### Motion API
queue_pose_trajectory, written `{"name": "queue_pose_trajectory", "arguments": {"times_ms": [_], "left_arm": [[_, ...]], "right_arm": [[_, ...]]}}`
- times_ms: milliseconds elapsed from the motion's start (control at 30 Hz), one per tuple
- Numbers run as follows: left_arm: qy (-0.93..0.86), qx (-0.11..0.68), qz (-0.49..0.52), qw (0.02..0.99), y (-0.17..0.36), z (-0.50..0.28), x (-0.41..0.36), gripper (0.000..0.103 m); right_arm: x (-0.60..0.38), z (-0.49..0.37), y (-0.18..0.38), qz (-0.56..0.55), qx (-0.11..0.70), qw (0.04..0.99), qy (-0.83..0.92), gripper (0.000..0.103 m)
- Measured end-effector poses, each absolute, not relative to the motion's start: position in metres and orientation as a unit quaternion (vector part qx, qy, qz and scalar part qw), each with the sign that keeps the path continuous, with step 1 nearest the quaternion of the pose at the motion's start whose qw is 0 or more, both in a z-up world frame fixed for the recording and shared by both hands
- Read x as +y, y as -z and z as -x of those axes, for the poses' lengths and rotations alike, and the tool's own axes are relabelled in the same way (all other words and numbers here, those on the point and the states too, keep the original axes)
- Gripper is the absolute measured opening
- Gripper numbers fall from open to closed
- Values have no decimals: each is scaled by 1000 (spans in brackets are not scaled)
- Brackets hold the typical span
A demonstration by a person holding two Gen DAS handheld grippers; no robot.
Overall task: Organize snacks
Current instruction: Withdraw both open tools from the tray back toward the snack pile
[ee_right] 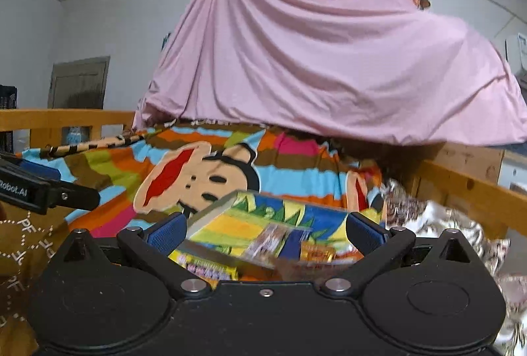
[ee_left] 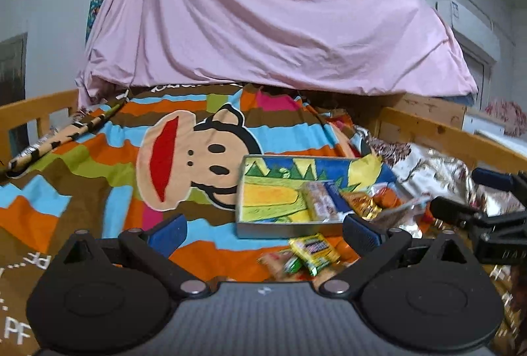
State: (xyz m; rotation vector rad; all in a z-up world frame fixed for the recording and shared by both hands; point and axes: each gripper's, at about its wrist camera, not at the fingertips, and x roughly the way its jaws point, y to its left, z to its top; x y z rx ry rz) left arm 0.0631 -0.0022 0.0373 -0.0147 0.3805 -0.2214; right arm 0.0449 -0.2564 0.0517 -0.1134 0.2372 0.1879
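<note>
A shallow metal tin (ee_left: 263, 229) with a colourful painted bottom lies on the striped monkey blanket (ee_left: 184, 158). Several wrapped snacks (ee_left: 332, 201) sit in its right half. A yellow packet (ee_left: 314, 250) and other wrappers lie on the blanket in front of the tin. My left gripper (ee_left: 263, 234) is open just short of the tin's near wall, nothing between its fingers. In the right wrist view my right gripper (ee_right: 265, 232) is open, low over the tin (ee_right: 210, 216), with a yellow packet (ee_right: 210, 268) below it. The right gripper (ee_left: 461, 194) also shows at the left view's right edge.
Wooden bed rails (ee_left: 438, 132) run along both sides. A pink sheet (ee_left: 270, 26) drapes over the far end of the bed. A rolled leopard-print item (ee_left: 66, 135) lies at the far left. A crumpled patterned quilt (ee_left: 438, 171) lies to the right of the tin.
</note>
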Motion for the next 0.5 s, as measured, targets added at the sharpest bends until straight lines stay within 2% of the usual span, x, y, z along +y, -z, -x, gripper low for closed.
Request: {"name": "queue_pose_trajectory", "arguments": {"times_ms": [500], "left_arm": [[141,241,-14,960,-17,-52,3,103]], "right_arm": [[-235,-33,-29,68,220,965,-121,103]]}}
